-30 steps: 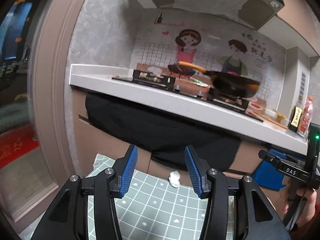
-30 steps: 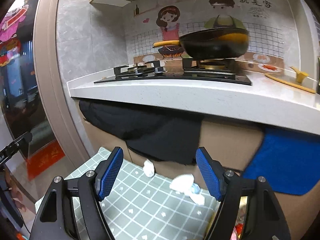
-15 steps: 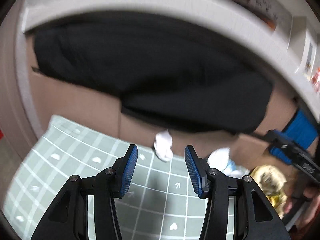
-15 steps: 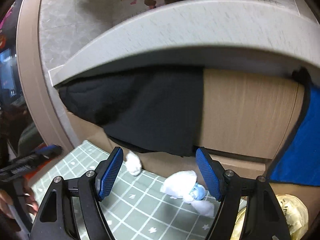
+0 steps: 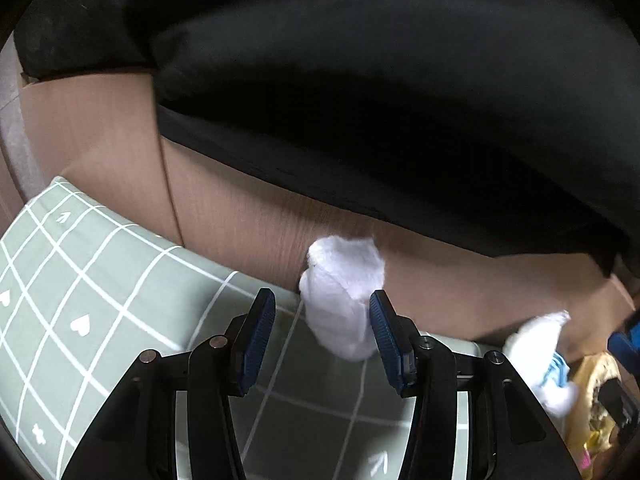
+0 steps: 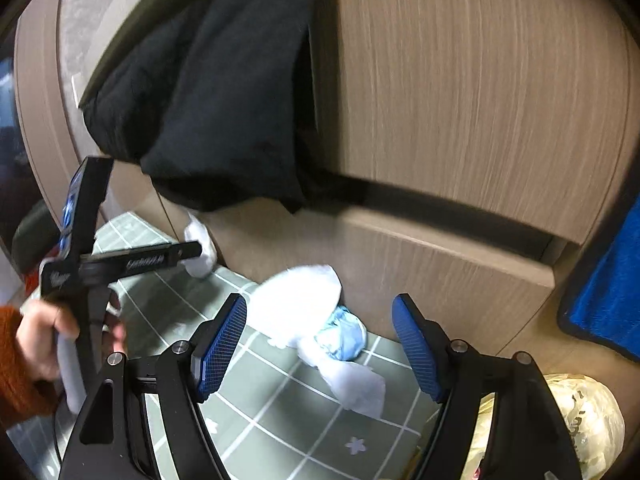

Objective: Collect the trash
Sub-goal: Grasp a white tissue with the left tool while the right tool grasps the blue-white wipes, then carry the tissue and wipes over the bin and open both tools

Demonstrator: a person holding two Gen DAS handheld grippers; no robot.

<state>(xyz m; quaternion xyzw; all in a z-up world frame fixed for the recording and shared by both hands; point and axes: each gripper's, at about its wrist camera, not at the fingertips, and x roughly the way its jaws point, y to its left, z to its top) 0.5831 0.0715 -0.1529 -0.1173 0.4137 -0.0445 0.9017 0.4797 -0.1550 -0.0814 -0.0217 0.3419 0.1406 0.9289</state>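
A crumpled white tissue (image 5: pixel 340 300) lies on the green checked mat (image 5: pixel 120 280) against the cabinet base. My left gripper (image 5: pixel 322 300) is open, its blue pads on either side of the tissue's near end, the right pad closer; neither presses on it. In the right wrist view the same tissue (image 6: pixel 198 252) shows beyond the left gripper (image 6: pixel 186 252), which a hand in an orange sleeve (image 6: pixel 16 360) holds. A larger wad of white and light blue paper (image 6: pixel 316 320) lies just ahead of my open right gripper (image 6: pixel 320 304), apart from its pads.
A black cloth (image 5: pixel 360 100) hangs over the wooden cabinet front (image 6: pixel 460 100). A yellowish plastic bag (image 6: pixel 580 420) sits at the lower right. A blue towel (image 6: pixel 608 280) hangs at the right edge. The cabinet base blocks the way beyond the trash.
Both grippers have dropped from countertop height toward the floor and tipped downward. The stove and pan have left view. Each piece of trash now looms large at the fingertips. The jaws stayed as wide.
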